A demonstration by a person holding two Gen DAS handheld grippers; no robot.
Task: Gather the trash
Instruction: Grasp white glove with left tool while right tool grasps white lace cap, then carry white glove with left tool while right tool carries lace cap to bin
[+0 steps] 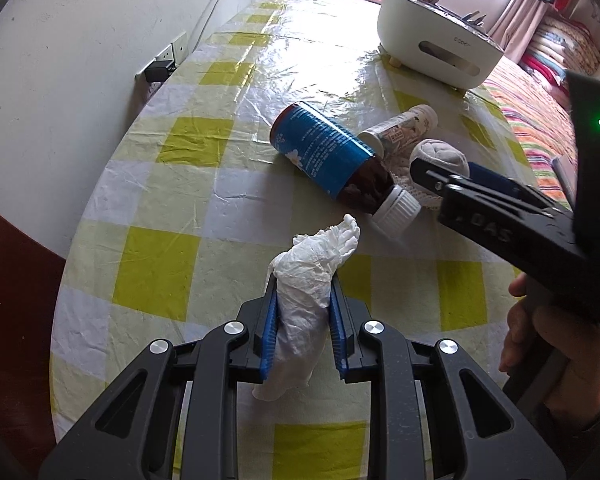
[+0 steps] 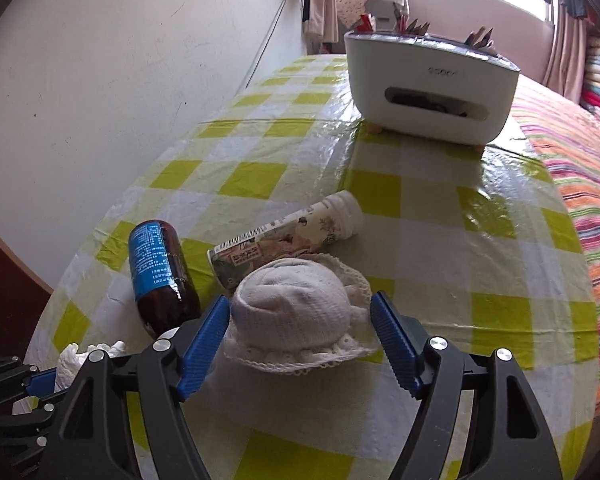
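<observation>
My left gripper (image 1: pixel 303 292) is shut on a crumpled white tissue (image 1: pixel 312 276) just above the checked tablecloth (image 1: pixel 156 280). A brown bottle (image 1: pixel 332 156) with a blue label and white cap lies on its side beyond it. A white printed bottle (image 1: pixel 400 128) lies behind that. My right gripper (image 2: pixel 300 316) is open around a rolled white lace-edged sock (image 2: pixel 296 312) on the table, its blue pads on either side, seemingly apart from it. The right gripper also shows in the left wrist view (image 1: pixel 440 176). The brown bottle (image 2: pixel 160 272) and printed bottle (image 2: pixel 288 236) lie just beyond the sock.
A white box-shaped container (image 1: pixel 440 40) holding pencils stands at the table's far end, also in the right wrist view (image 2: pixel 428 84). A wall with a socket and plug (image 1: pixel 162 66) runs along the left. A striped bedspread (image 2: pixel 580 184) lies to the right.
</observation>
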